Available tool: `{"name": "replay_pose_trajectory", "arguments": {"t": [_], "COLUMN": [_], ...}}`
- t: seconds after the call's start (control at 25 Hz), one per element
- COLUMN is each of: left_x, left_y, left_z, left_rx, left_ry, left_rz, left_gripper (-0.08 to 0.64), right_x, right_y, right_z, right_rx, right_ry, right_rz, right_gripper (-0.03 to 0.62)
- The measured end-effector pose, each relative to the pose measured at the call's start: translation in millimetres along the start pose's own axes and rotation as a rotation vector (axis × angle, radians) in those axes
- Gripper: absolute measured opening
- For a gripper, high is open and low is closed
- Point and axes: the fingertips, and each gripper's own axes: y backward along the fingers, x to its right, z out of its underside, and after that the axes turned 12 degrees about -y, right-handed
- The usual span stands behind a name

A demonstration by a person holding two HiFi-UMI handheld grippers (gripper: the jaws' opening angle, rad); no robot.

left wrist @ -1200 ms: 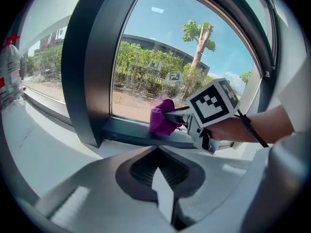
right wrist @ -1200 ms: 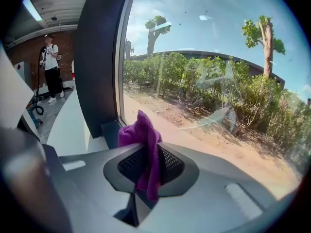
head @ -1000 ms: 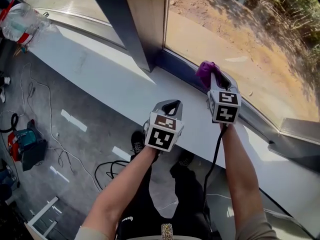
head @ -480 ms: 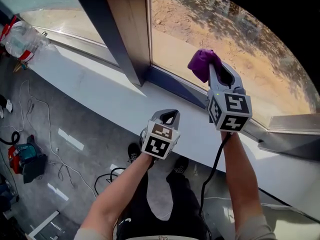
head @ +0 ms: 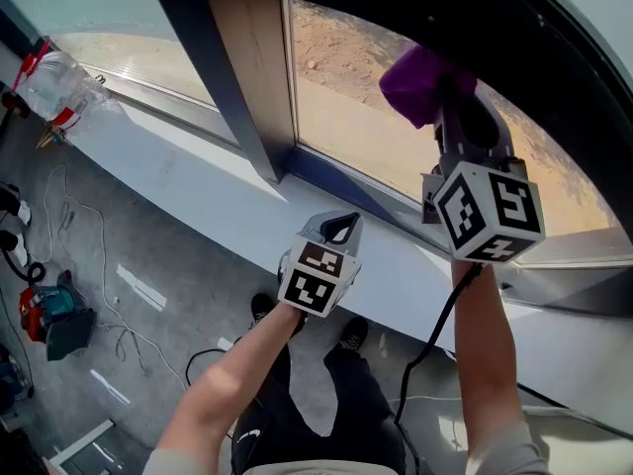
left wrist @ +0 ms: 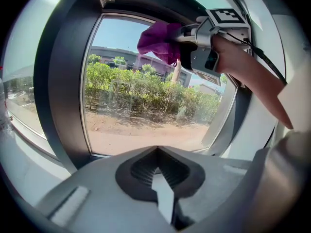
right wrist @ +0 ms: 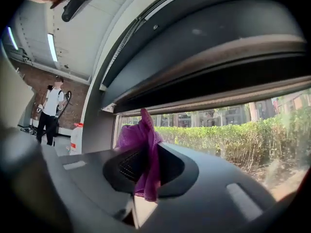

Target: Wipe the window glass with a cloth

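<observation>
Purple cloth [right wrist: 141, 144]: likely light, limp, best pinched mid-bunch, as now in right hand-held gripper [head: 442, 102] high before window glass [head: 341, 77]; left hand-held gripper [left wrist: 158, 176] closed, empty.

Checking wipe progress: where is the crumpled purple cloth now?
Head view, upper right: the crumpled purple cloth is clamped in the right tongs, high at the window glass.
</observation>
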Motion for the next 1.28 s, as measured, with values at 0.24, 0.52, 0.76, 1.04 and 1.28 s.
{"name": "replay_pose_trajectory", "arguments": {"t": [0.24, 0.52, 0.76, 1.04, 1.28], "left_x": [13.2, 26.7, 22.0, 6.5, -3.6], "left_y": [2.6, 0.4, -11.3, -29.1, -44.8], "left_z": [-16.3, -15.5, 1.5, 45.0, 77.1], "left_rx": [0.018, 0.014, 0.003, -0.047, -0.087], "left_ry": [0.000, 0.027, 0.039, 0.061, 0.070], "left_rz": [-0.025, -0.041, -0.016, 0.016, -0.006], "left_gripper": [0.000, 0.000, 0.000, 0.000, 0.000], "right_x": [15.6, 34.4, 51.9, 77.6, 101.3], "right_y": [20.6, 37.1, 35.9, 32.9, 36.2], "right_z": [-35.3, -21.3, 54.6, 185.3, 295.8], "right_rx": [0.090, 0.065, -0.054, -0.239, -0.394], "right_ry": [-0.037, 0.001, 0.032, 0.035, 0.010], "right_rz": [-0.012, 0.005, 0.056, 0.116, 0.151], "right_gripper": [0.074, 0.074, 0.074, 0.074, 0.074]}}
